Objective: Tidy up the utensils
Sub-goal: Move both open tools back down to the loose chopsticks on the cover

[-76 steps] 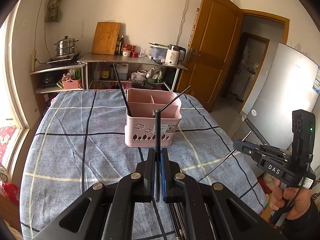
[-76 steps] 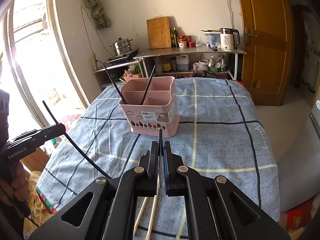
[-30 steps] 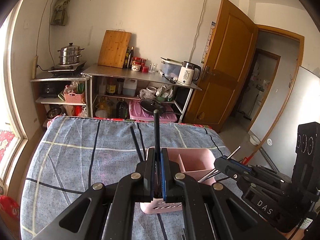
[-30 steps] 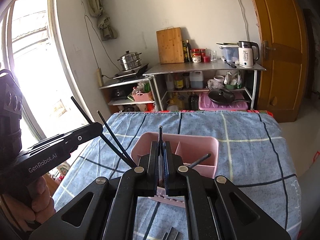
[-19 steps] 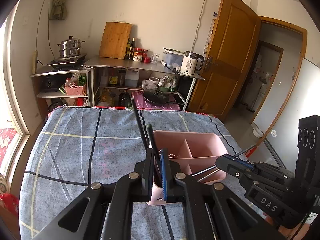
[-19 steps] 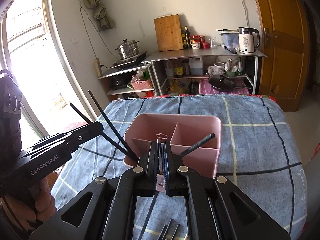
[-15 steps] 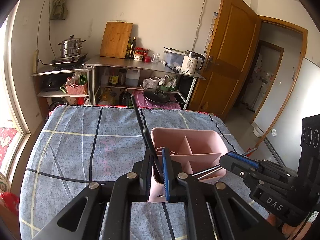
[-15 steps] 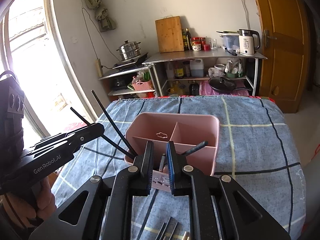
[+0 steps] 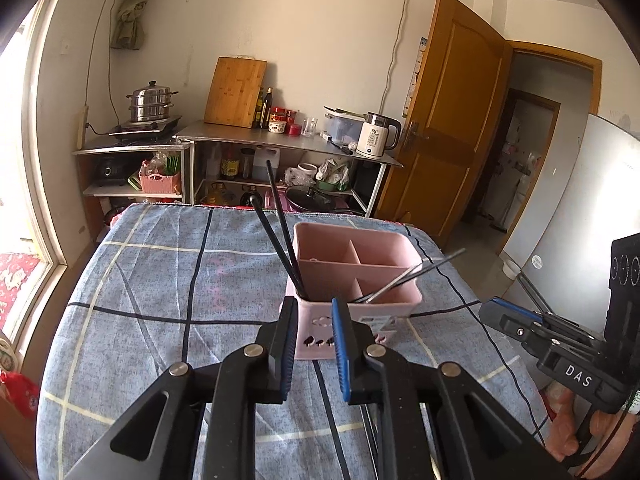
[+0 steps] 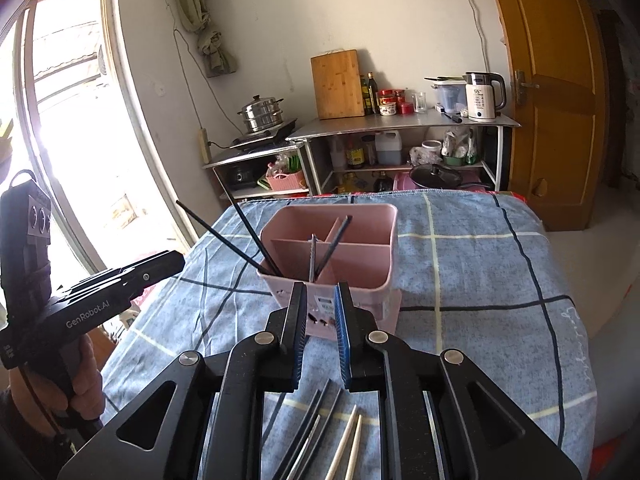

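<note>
Pink plastic divided utensil caddy [image 9: 394, 256] sits mid-frame on the blue checked cloth-covered bench [image 9: 152, 280], black chopsticks [image 9: 276, 236] leaning in its left compartment; left gripper [image 9: 312, 344] fingers slightly apart, just opened, empty.

Right wrist view: right gripper [image 10: 322, 334] fingers narrowly parted, empty, before the caddy [image 10: 360, 216]; loose pale and dark chopsticks [image 10: 340, 436] lie at bottom centre.

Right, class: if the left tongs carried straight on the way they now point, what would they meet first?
Most likely the near wall of the pink utensil caddy, which sits directly ahead between the fingers of the open, empty left tongs. Depth is hard to judge in this fisheye view.
</note>
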Motion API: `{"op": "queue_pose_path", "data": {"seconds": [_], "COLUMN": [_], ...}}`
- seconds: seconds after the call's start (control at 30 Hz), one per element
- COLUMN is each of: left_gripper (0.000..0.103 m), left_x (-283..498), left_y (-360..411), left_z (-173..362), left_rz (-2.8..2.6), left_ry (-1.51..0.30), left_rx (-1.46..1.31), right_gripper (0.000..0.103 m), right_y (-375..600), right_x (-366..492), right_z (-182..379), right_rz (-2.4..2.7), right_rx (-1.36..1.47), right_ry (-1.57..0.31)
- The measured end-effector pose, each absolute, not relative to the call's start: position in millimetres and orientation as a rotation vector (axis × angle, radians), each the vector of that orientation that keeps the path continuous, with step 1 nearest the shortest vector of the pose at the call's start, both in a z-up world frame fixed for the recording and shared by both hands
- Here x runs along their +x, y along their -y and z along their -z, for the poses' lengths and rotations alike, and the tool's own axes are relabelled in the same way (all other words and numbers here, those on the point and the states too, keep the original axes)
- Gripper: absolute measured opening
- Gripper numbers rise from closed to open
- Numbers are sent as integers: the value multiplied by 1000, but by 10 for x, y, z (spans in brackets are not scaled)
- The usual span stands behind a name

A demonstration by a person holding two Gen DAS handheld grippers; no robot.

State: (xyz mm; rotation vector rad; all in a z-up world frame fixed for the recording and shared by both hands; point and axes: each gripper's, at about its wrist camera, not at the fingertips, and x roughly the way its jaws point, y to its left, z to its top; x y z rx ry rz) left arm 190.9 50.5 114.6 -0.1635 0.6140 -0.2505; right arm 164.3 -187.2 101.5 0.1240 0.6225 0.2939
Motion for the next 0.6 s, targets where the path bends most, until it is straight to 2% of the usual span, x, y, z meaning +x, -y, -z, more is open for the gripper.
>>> {"op": "queue_pose_path", "data": {"seconds": [0.6], "left_gripper": [17], "left_x": [926], "left_y": [-246], "left_z": [-409], "left_rz": [311], "left_ry": [-728], "left_rx": [-161], "right_gripper": [14], "right_y": [2147], "right_x": [852], "right_z": [-274], "right_rz": [-246], "right_rx": [168], "right_ry": [-766]}}
